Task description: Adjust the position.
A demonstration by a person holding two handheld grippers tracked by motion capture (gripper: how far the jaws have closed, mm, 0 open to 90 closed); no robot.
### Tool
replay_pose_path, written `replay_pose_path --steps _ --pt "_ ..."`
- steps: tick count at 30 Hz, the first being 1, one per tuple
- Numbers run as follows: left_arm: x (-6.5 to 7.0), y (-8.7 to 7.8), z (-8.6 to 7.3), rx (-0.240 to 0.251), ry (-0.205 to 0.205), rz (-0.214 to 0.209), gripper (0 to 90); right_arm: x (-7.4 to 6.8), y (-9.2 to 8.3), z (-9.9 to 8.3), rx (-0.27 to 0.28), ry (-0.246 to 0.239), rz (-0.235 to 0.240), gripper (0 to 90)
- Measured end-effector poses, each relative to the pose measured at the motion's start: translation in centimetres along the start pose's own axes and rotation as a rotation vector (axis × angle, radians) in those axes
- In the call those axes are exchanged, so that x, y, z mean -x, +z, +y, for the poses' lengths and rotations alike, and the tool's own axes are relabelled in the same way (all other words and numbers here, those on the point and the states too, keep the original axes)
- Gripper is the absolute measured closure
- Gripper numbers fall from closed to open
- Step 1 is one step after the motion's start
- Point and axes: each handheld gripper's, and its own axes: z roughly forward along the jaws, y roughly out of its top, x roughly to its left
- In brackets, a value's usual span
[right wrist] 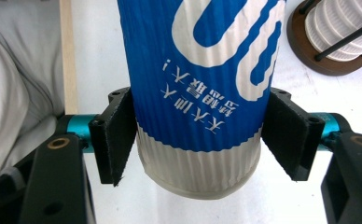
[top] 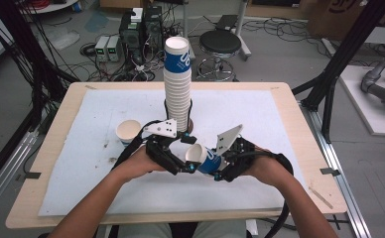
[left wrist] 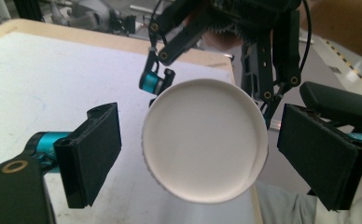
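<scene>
Nearest, item: blue paper cup (top: 208, 159), light, ribbed, crushable, lying tilted above the near mat, clamped low on its wall by the right gripper (top: 219, 171); left gripper (top: 180, 166) spread, untouching. Farther: cup stack (top: 176, 84).

Ribbed paper cup (right wrist: 198, 93), matt; wood table (top: 299, 129) w/ matt white sheet (top: 106, 188).

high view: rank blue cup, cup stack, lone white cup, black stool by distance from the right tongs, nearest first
1. blue cup: gripped in the right tongs, lying on its side, mouth toward the left tongs.
2. cup stack: upright in its holder, up and left.
3. lone white cup: farther left, on the mat.
4. black stool: on the floor beyond the table.
</scene>
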Motion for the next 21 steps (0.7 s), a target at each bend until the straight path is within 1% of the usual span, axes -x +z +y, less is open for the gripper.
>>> replay_pose_path --steps 2,5,6,7,9,11,14,17,18,20,21 --pt "0.0 0.3 0.0 -0.024 0.005 -0.002 13.9 0.0 0.1 0.4 -0.017 -0.016 -0.001 30.7" --pt "0.0 0.6 0.0 -0.045 0.004 -0.017 15.6 -0.2 0.1 0.9 -0.059 -0.033 -0.005 30.7" --pt "0.0 0.6 -0.1 -0.061 0.014 -0.019 17.7 -0.3 0.1 1.1 -0.077 -0.031 -0.001 30.7" --pt "-0.1 0.7 -0.1 -0.07 0.024 -0.031 21.2 -0.3 0.1 1.2 -0.091 -0.04 -0.004 30.8" --pt "-0.1 0.6 -0.2 -0.09 0.036 -0.028 28.2 -0.4 0.1 1.4 -0.109 -0.05 0.0 30.8" --pt "-0.1 0.7 -0.2 -0.094 0.039 -0.028 29.4 -0.4 0.1 1.5 -0.123 -0.056 0.0 30.8" --pt "0.0 0.8 -0.2 -0.1 0.058 -0.026 30.2 -0.5 0.1 1.5 -0.138 -0.061 0.0 30.8" --pt "0.1 0.8 -0.2 -0.097 0.071 -0.018 31.0 -0.5 0.0 1.5 -0.143 -0.068 0.002 30.9" --pt "0.1 0.8 -0.2 -0.093 0.074 -0.014 31.0 -0.5 0.0 1.4 -0.14 -0.069 -0.004 30.4" --pt "0.0 0.6 -0.1 -0.077 0.07 -0.017 30.9 -0.5 -0.1 1.3 -0.119 -0.073 -0.016 25.9" --pt "0.0 0.5 -0.1 -0.071 0.07 -0.018 30.8 -0.4 -0.1 1.2 -0.096 -0.062 -0.013 23.7"
